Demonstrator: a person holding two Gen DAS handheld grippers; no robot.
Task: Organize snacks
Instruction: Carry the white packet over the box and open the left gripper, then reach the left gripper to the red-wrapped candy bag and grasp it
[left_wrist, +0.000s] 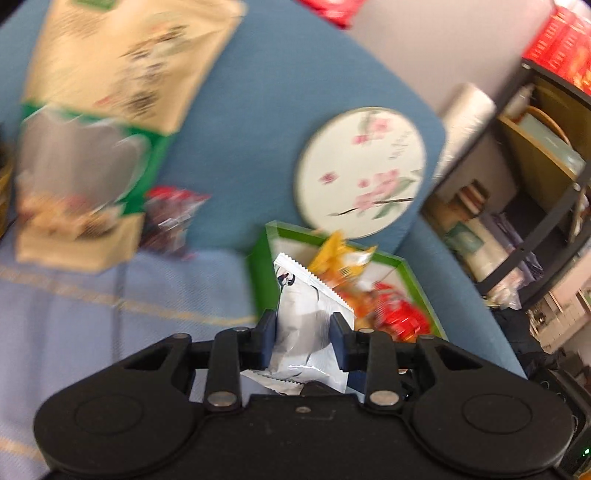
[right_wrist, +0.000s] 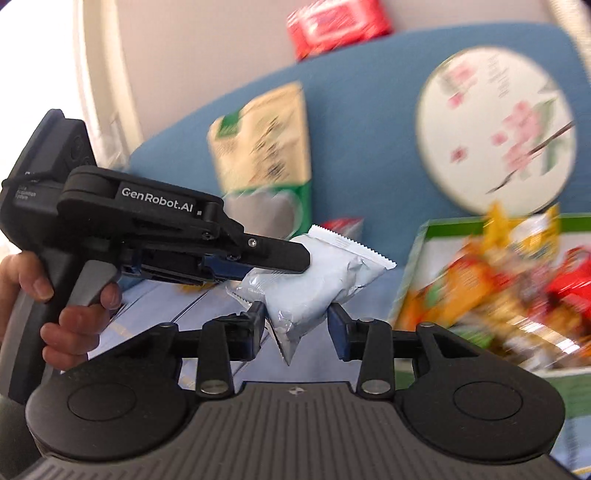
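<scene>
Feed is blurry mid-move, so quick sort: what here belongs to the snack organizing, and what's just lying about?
Job:
- white snack packet, pinched by the left gripper
- green-rimmed box of snack packets
- red-and-dark wrapped snack loose on the cloth
- right gripper, jaws apart around the packet's corner

Lying about:
- round floral tin
- tan and green pouch
- shelf unit

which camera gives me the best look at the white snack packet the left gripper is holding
The right wrist view: the white snack packet shows side-on, nearly whole, clamped in the left gripper. The left wrist view shows it end-on between that gripper's fingers, partly hidden.
</scene>
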